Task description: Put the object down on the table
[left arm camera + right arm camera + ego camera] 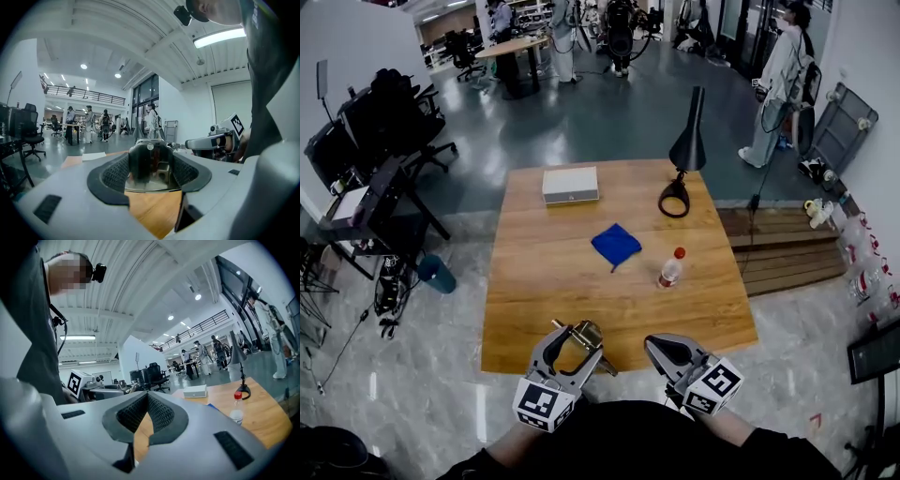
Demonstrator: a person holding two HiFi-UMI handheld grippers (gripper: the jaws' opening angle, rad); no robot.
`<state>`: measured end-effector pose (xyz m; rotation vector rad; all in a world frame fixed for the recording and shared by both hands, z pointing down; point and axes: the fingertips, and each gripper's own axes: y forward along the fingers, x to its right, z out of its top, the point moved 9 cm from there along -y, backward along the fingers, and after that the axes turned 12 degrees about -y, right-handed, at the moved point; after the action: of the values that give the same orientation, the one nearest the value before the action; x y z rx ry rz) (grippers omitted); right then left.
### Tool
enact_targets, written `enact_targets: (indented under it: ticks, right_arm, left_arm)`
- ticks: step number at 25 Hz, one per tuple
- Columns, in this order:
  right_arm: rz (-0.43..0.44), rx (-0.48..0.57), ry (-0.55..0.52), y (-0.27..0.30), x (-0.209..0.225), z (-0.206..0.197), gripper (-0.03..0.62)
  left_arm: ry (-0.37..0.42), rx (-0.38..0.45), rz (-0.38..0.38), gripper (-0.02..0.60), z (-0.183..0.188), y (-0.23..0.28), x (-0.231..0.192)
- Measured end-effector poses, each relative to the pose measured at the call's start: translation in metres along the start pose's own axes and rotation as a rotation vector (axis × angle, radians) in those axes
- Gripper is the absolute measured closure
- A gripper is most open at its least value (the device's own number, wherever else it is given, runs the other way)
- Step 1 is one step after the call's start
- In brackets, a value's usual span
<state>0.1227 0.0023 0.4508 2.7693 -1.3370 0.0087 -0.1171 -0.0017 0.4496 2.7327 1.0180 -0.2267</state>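
Observation:
My left gripper (572,330) (150,164) hovers at the near edge of the wooden table (544,281), shut on a shiny metal object (584,335) (151,161). The object looks brass-coloured from the head view, with a thin rod sticking out to its right. It fills the gap between the ribbed pads in the left gripper view. My right gripper (661,349) (149,397) is beside it at the same table edge, shut, its pads meeting at the tip with nothing between them.
On the table lie a blue cloth (616,245), a small red-capped bottle (671,268) (238,406), a white box (570,185) (195,391) and a black desk lamp (682,155). Office chairs stand at the left; people stand beyond the table.

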Motion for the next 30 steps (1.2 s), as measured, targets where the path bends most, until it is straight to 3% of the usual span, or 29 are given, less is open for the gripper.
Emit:
enact_targets:
  ticks: [9, 14, 30]
  right_arm:
    - [-0.097, -0.019, -0.013, 0.06, -0.013, 0.01, 0.589]
    - [-0.084, -0.043, -0.024, 0.078, -0.013, 0.012, 0.589]
    - [0.04, -0.077, 0.0, 0.073, 0.042, 0.003, 0.589]
  left_arm:
    - [0.019, -0.012, -0.074, 0.291, 0.01, -0.004, -0.071]
    - [-0.002, -0.031, -0.075, 0.291, 0.008, 0.001, -0.088]
    - [-0.006, -0.157, 0.066, 0.291, -0.024, 0.06, -0.089]
